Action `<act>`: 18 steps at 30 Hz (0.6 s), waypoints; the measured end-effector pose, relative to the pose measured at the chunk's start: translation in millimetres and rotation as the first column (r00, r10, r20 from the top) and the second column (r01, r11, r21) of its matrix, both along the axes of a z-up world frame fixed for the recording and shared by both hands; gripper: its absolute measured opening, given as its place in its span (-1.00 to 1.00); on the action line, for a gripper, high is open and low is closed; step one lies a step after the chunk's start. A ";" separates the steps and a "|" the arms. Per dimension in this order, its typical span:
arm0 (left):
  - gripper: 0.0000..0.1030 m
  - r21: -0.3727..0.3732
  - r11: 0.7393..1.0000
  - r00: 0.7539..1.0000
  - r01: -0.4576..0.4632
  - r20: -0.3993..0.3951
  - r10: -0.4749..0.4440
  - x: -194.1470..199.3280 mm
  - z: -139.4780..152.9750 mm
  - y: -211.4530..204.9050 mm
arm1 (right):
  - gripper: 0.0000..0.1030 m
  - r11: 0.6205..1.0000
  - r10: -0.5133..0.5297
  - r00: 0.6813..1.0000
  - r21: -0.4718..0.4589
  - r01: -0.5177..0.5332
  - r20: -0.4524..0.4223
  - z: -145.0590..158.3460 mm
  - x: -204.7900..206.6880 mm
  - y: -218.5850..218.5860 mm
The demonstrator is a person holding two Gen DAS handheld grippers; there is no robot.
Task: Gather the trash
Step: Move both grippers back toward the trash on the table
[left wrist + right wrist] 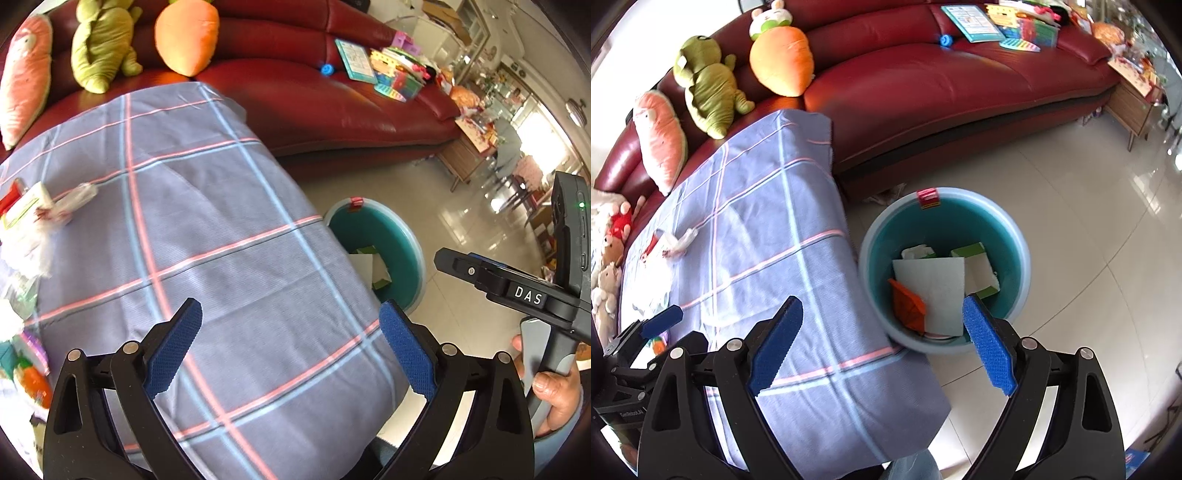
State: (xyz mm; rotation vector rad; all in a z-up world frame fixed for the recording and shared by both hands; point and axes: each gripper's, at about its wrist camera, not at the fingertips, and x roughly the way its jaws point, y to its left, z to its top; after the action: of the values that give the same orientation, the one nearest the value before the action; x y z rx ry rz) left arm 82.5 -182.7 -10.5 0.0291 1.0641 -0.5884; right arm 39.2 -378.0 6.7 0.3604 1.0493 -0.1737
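Left wrist view: your crumpled wrapper (pixel 55 206) lies at the far left of the plaid cloth (pixel 221 229), up and left of the left gripper (pixel 291 347), long axis running left to right. Both jaws stand spread, nothing between them. Right of the cloth sits the bin (pixel 945 269); the right gripper (pixel 882 343) hangs beside it, so your left hand is nearer.

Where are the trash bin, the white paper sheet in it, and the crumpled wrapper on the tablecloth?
trash bin (pixel 1021 236), right wrist view, inner wall.
white paper sheet (pixel 932 291), right wrist view, middle.
crumpled wrapper (pixel 64 206), left wrist view, middle.
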 end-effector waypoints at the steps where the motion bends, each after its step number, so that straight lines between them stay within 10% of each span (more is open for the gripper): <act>1: 0.88 0.001 1.000 1.000 -0.006 0.004 0.006 -2.0 1.0 5.9 | 0.64 1.000 0.005 1.000 -0.002 -0.005 0.001 0.7 -1.6 4.8; 18: 0.88 -0.003 0.983 0.980 -0.184 0.072 0.184 -44.5 11.5 162.1 | 0.64 0.960 0.276 0.961 -0.047 -0.276 -0.002 11.2 -15.5 150.5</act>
State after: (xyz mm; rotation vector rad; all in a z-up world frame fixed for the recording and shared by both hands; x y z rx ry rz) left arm 38.0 -20.5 1.0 -0.0442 0.9855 -0.4150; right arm 23.7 -227.5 17.9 0.1684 1.0779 0.0529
